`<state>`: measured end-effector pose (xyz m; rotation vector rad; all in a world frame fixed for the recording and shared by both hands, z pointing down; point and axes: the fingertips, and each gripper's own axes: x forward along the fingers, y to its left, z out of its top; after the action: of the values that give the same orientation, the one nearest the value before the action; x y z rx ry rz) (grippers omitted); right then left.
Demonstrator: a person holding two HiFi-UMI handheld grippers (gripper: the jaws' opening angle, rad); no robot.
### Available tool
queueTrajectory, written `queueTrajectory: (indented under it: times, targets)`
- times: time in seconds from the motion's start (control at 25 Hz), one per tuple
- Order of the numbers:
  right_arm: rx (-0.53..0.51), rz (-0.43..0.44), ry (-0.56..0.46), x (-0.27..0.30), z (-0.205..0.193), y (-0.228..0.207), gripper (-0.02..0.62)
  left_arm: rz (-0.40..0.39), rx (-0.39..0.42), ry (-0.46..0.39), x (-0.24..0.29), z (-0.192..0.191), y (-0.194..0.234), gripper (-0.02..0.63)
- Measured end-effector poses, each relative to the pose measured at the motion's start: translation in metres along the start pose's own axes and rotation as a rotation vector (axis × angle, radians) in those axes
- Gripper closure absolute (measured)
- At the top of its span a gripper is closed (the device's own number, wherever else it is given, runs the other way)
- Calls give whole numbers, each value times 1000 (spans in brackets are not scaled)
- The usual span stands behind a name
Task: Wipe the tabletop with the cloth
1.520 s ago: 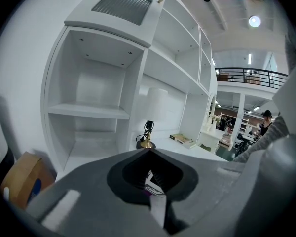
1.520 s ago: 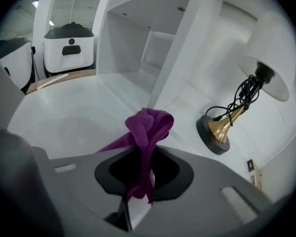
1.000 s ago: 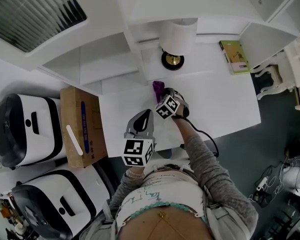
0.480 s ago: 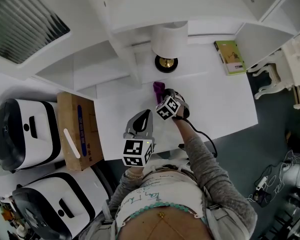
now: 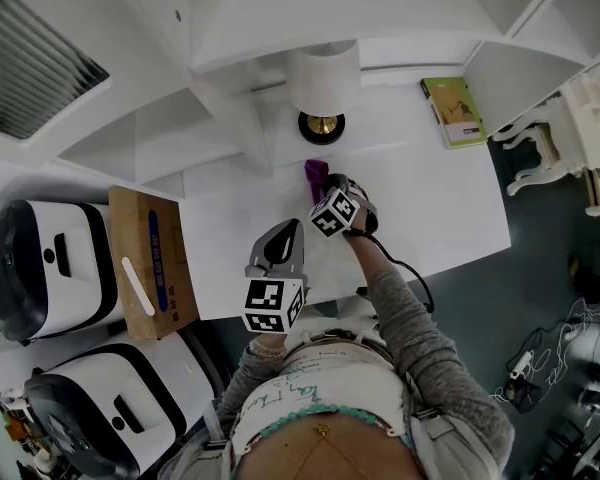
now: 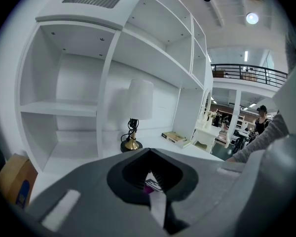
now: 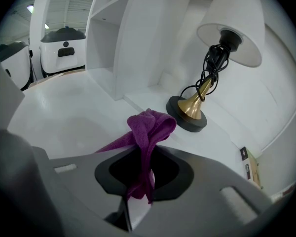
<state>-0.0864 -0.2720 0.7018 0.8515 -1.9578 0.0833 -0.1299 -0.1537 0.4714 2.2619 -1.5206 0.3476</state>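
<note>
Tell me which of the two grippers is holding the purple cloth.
The right gripper: its jaws are shut on the purple cloth, which bunches up in front of them. The left gripper, closer to the person, has its jaws together on nothing.

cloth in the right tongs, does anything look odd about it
Yes: the purple cloth is bunched into a twisted wad, pinched in the right tongs, not spread flat, so little of it would likely meet the tabletop.
</note>
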Motion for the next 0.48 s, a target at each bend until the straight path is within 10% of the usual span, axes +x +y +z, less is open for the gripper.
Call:
queueTrajectory:
  times: [0.48]
  targets:
    - [-7,2,2,-7,-22,-24,522,28,-7,-8,10,2,-24,604]
